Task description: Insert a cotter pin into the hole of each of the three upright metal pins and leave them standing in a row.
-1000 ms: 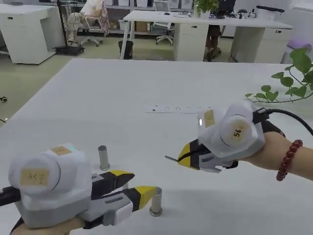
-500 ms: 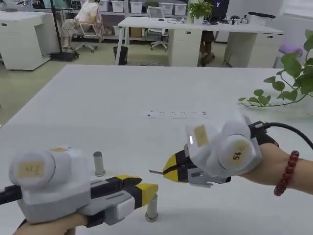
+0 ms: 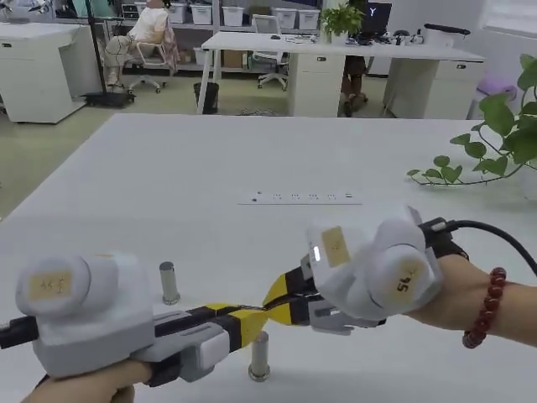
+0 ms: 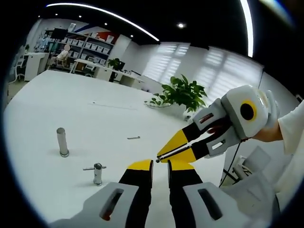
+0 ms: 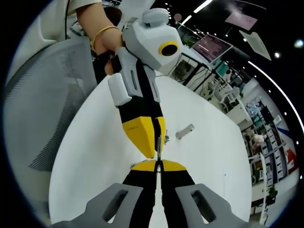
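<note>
My right gripper [image 3: 281, 300] is shut on a thin cotter pin [image 4: 167, 153] that sticks out toward my left gripper [image 3: 256, 321]. The two grippers stand tip to tip, and the pin's free end lies at the mouth of the left jaws, which are a narrow gap apart [image 4: 160, 166]. One plain metal pin [image 3: 169, 283] is upright on the white table, and another [image 3: 260, 357] rises just below the fingertips. In the left gripper view a short pin [image 4: 97, 173] has a cotter pin through its head, beside a plain upright pin [image 4: 61, 142].
A loose cotter pin [image 4: 133, 137] lies on the table further out. A white power strip [image 3: 299, 198] sits mid-table, and a leafy plant [image 3: 495, 126] hangs over the right edge. Desks and chairs stand beyond the table's far edge.
The right gripper has carried the cotter pin left and down until its tip meets the left gripper's jaws. The left jaws have narrowed from wide apart to a slim gap.
</note>
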{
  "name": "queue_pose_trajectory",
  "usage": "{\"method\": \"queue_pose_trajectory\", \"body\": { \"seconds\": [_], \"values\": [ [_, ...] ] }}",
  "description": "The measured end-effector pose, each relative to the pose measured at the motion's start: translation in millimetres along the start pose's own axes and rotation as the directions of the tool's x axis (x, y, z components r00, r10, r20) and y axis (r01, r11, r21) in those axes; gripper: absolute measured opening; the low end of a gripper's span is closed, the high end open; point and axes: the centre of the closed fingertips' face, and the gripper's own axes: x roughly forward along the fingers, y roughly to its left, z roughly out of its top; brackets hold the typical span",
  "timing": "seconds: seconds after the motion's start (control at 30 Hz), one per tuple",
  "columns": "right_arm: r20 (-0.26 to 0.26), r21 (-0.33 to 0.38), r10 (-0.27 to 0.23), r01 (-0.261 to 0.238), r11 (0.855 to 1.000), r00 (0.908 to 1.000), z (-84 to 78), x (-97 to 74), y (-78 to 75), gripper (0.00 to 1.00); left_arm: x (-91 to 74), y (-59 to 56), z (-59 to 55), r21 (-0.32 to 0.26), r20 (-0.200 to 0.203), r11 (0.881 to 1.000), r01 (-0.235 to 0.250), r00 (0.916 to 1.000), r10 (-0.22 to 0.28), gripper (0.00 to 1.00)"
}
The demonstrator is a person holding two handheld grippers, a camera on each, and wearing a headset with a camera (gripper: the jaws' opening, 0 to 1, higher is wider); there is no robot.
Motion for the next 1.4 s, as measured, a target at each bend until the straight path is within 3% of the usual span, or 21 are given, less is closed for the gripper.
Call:
{"method": "queue_pose_trajectory", "body": {
  "seconds": [0.3,0.43,0.67,0.8,1.0,1.17,1.23,1.33,1.4],
  "values": [
    [-0.001,-0.023,0.005,-0.006,1.000,1.0000,3.4,1.7,3.8,0.02,-0.6,1.5,1.3,-0.056,0.020,0.998,-0.002,0.9998,0.003,0.03],
    [0.003,-0.023,0.009,-0.009,1.000,1.0000,4.2,2.1,4.4,0.02,-1.9,5.0,0.3,-0.086,0.010,0.996,0.000,0.9999,0.001,0.01],
    [0.016,0.006,0.017,-0.017,1.000,0.9997,4.8,3.5,4.5,0.03,-2.5,4.7,0.4,-0.045,0.006,0.999,0.001,1.0000,-0.001,0.01],
    [0.026,0.034,0.031,-0.032,0.999,0.9992,4.8,4.4,5.9,0.03,-3.4,4.1,-1.1,0.011,-0.006,1.000,0.001,1.0000,-0.001,0.00],
    [0.071,0.143,0.022,-0.032,0.989,0.9973,4.1,4.6,3.1,0.06,-5.2,6.4,0.4,0.037,-0.007,0.999,-0.004,1.0000,0.004,0.00],
    [0.133,0.283,0.031,-0.068,0.957,0.9906,3.6,1.2,2.9,0.10,-8.7,10.2,-1.4,0.066,-0.023,0.998,-0.002,0.9997,0.003,0.00],
    [0.167,0.371,0.017,-0.079,0.925,0.9858,2.5,-0.4,0.2,0.11,-10.3,10.6,-2.7,0.082,-0.029,0.997,0.003,0.9996,-0.001,0.00],
    [0.223,0.484,0.016,-0.125,0.866,0.9746,0.9,-3.7,-1.7,0.15,-11.8,12.1,-5.3,0.108,-0.041,0.994,0.008,0.9992,-0.004,0.00],
    [0.246,0.522,0.016,-0.147,0.840,0.9692,-0.2,-5.2,-2.2,0.17,-12.7,12.5,-6.9,0.124,-0.047,0.992,0.010,0.9989,-0.004,0.00]
  ]
}}
